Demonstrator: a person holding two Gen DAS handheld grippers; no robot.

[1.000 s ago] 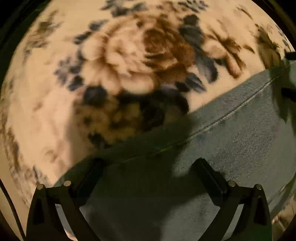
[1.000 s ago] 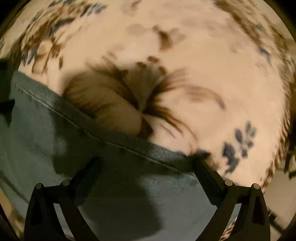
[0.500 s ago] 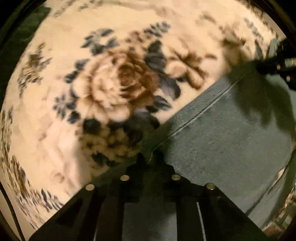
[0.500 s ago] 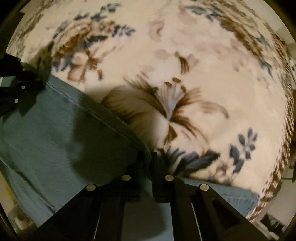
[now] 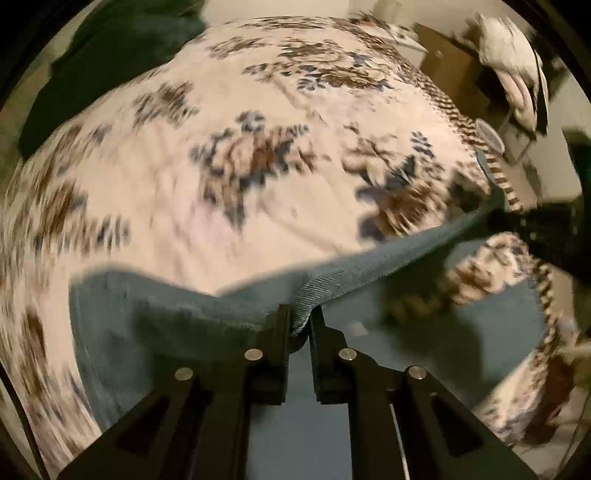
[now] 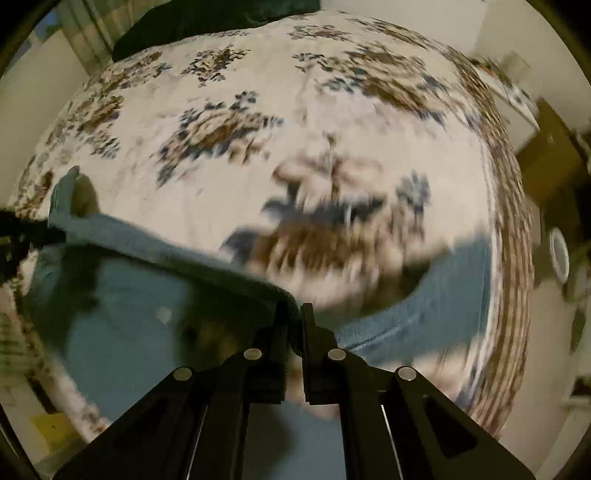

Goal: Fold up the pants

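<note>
Pants (image 5: 369,266) hang between your two grippers, lifted up over the bed. They are blue-green denim. Your left gripper (image 5: 300,325) has its jaws squeezed close together on a thick hem of the pants, and a fold of cloth sticks up between its fingers (image 5: 275,354). Your right gripper (image 6: 295,325) does the same: its jaws are pressed tight on the hem, with a bunched bit of denim caught between its fingers (image 6: 317,354).

From the left view, the hem runs like a band from your left gripper up and to the right, where it meets the dark shape of your right gripper (image 5: 532,225). More of the pants spreads out low on the left and under the gripper. From the right view, the hem runs up and to the left to your left gripper (image 6: 29,232), and a loose end of the pants (image 6: 64,188) sticks up just past it. Another part curves off to the right, near the striped edge of the blanket.

Under the pants lies the blanket (image 5: 221,129), cream with brown and blue flowers, and it covers the bed. Its border (image 6: 513,221) has brown stripes. Much of it looks smeared and blurry. A dark green pillow (image 6: 207,22) sits at the far end of the bed. Past the right side of the bed you can see a brown cabinet (image 6: 546,158) and a round white thing (image 6: 558,254), too blurry to name
</note>
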